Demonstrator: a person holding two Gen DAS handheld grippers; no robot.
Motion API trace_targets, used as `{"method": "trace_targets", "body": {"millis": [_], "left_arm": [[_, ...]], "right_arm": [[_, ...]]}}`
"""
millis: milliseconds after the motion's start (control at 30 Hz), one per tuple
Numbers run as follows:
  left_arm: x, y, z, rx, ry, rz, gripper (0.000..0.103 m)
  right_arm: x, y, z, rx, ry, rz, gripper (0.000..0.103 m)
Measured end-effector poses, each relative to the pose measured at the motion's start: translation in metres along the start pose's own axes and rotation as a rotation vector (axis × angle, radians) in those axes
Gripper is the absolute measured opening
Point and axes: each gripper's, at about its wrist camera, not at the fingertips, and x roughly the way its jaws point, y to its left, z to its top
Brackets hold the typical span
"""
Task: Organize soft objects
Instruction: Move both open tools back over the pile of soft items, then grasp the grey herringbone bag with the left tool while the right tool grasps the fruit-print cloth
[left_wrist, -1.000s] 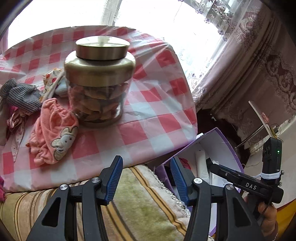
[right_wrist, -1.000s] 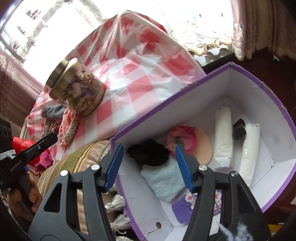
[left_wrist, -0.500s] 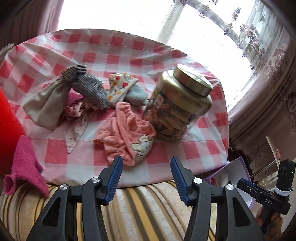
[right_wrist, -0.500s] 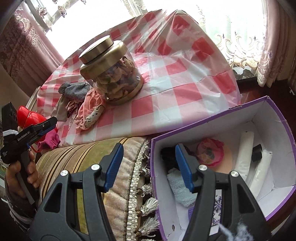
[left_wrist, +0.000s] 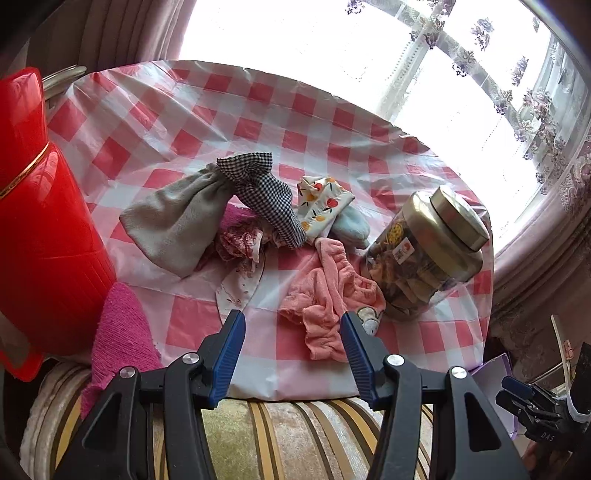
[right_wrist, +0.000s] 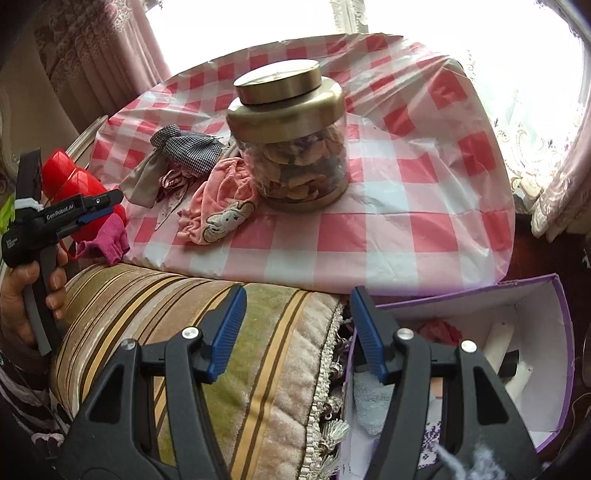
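Your left gripper (left_wrist: 291, 341) hangs wide and empty, aimed at the pink cloth (left_wrist: 325, 299) beside the jar (left_wrist: 424, 251); your right gripper (right_wrist: 297, 325), likewise empty, hovers by the purple box (right_wrist: 554, 332).

Gold-lidded jar (left_wrist: 424, 254), red flask (left_wrist: 40, 236), checked tablecloth (left_wrist: 192, 110), striped cushion (right_wrist: 155, 325)

I see a red-and-white checked tablecloth (left_wrist: 303, 110) under a gold-lidded jar (right_wrist: 291, 136), a salmon-pink cloth (left_wrist: 325, 295) with a pale cartoon patch, a black-and-white gingham pouch (left_wrist: 266, 192), a plain grey bag (left_wrist: 177, 221) and a magenta knit (left_wrist: 118, 332). My cushion (right_wrist: 177, 332) is striped olive, beige and gold. The box (right_wrist: 554, 332) is purple outside, white inside.
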Motion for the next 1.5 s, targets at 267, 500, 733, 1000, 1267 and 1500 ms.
{"method": "trace_targets", "body": {"millis": [267, 500, 733, 1000, 1267, 1500], "left_arm": [[-0.001, 0.015, 0.02, -0.021, -0.036, 0.016, 0.055], [0.005, 0.028, 0.044, -0.035, -0.071, 0.075, 0.055], [0.037, 0.036, 0.071, -0.006, -0.014, 0.253, 0.066], [0.082, 0.052, 0.09, 0.016, 0.039, 0.39, 0.071], [0.109, 0.074, 0.096, -0.003, 0.059, 0.416, 0.063], [0.12, 0.076, 0.089, -0.007, 0.077, 0.331, 0.02]], "right_arm": [[-0.001, 0.046, 0.039, -0.103, -0.029, 0.044, 0.064], [0.004, 0.089, 0.085, -0.177, -0.06, 0.052, 0.067], [0.024, 0.121, 0.144, -0.15, -0.083, 0.032, 0.071], [0.075, 0.15, 0.2, -0.116, -0.065, 0.014, 0.075], [0.145, 0.151, 0.231, -0.052, -0.007, -0.054, 0.076], [0.2, 0.15, 0.234, -0.046, 0.025, -0.152, 0.08]]}}
